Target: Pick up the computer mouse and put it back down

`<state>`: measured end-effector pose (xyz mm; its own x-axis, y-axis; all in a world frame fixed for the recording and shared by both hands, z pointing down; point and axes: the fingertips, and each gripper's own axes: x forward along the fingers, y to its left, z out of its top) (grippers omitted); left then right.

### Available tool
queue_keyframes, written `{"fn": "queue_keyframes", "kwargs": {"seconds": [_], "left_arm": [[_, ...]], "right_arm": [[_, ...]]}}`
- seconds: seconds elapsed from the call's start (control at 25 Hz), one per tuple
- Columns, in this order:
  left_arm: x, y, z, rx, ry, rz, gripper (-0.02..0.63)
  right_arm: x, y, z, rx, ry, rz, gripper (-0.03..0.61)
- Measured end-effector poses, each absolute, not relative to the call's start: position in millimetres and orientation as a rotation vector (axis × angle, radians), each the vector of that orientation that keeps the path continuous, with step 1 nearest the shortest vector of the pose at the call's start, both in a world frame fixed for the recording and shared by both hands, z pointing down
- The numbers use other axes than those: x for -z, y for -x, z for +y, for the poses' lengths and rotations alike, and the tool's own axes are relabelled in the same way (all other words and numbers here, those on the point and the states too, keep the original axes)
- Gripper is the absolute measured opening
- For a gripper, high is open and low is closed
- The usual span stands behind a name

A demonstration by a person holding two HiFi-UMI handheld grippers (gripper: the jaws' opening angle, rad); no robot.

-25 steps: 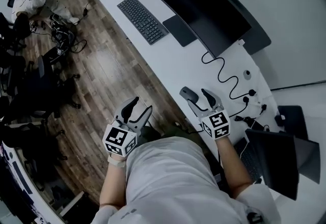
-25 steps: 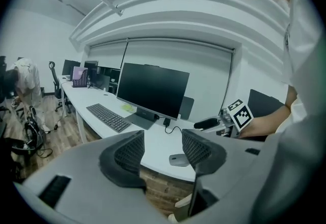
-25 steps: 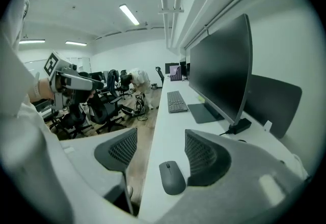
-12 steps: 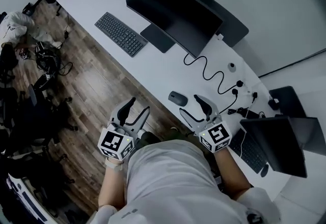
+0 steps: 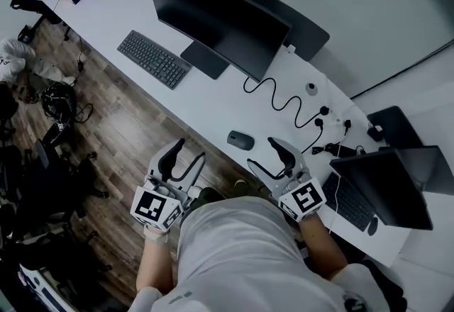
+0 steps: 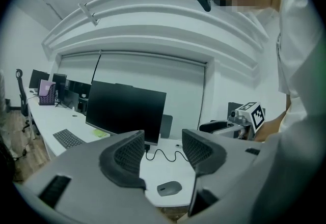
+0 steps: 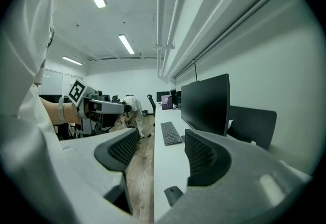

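Computer mouse (image 5: 240,139) on desk (image 5: 213,103), near right hand-held gripper (image 5: 261,152); jaws spread, empty.

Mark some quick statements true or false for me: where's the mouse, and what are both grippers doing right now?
1. The mouse lies on the white desk, and neither gripper touches it. True.
2. The right gripper is shut on the mouse. False: its jaws stand apart and empty, with the mouse on the desk just ahead of it.
3. The left gripper is open and hangs over the wood floor, off the desk edge. True.
4. The keyboard sits between the mouse and the right gripper. False: the keyboard lies far off to the left, in front of the monitor.
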<state>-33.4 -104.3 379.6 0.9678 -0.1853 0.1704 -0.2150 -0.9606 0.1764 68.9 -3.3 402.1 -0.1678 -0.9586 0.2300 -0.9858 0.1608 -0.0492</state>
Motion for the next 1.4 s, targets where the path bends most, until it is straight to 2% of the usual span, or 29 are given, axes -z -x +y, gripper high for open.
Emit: {"fn": "queue_keyframes", "kwargs": {"seconds": [0.48, 1.4], "left_arm": [[-364, 33, -97, -0.157, -2.975, -0.250, 0.227], [-383, 42, -87, -0.226, -2.933, -0.275, 0.227]], "right_arm": [[-396, -58, 6, -0.217, -1.942, -2.280, 0.291], [-412, -53, 16, -0.247, -1.936, -2.257, 0.289]]}}
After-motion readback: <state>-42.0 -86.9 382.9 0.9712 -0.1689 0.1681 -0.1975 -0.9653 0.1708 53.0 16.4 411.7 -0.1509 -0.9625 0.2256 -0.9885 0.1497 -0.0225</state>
